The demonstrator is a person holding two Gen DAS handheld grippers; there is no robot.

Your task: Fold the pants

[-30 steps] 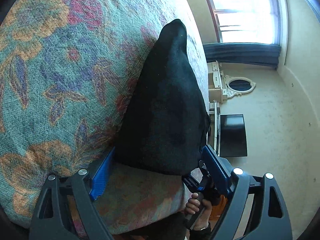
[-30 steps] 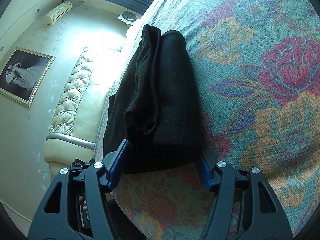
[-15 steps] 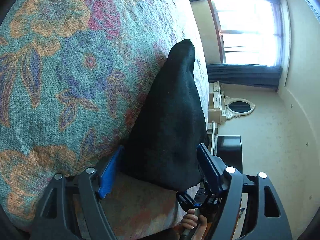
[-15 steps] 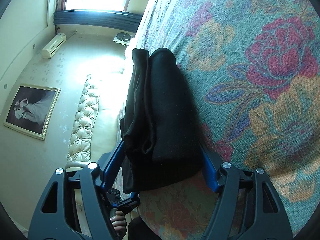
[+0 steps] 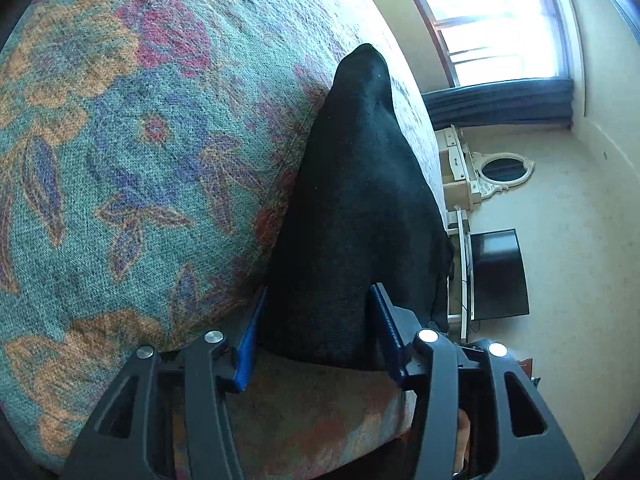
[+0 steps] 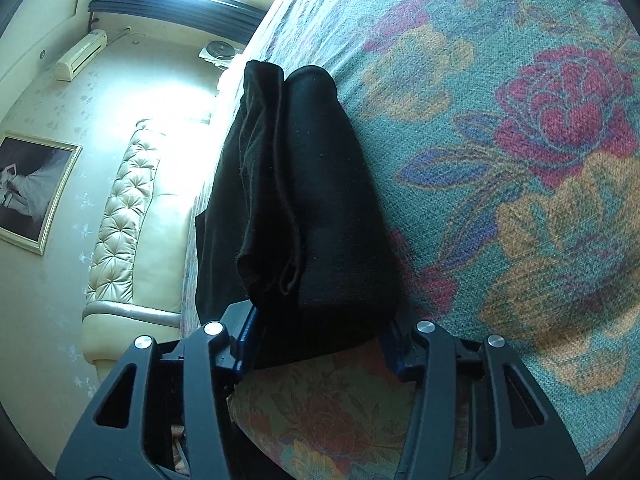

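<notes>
In the left wrist view, the left gripper (image 5: 316, 332) is clenched on the near edge of the black pants (image 5: 356, 208), which lie folded on the floral bedspread (image 5: 132, 152); beyond the bed stand a window (image 5: 500, 28), an oval mirror (image 5: 502, 168) and a dark television (image 5: 498, 274). In the right wrist view, the right gripper (image 6: 320, 340) grasps the pants (image 6: 304, 208) at their layered near end on the bedspread (image 6: 520, 152), with a tufted headboard (image 6: 120, 216) and a framed picture (image 6: 30, 184) to the side.

bright window (image 5: 500, 28), cream walls (image 5: 580, 240), tufted headboard (image 6: 120, 208)
</notes>
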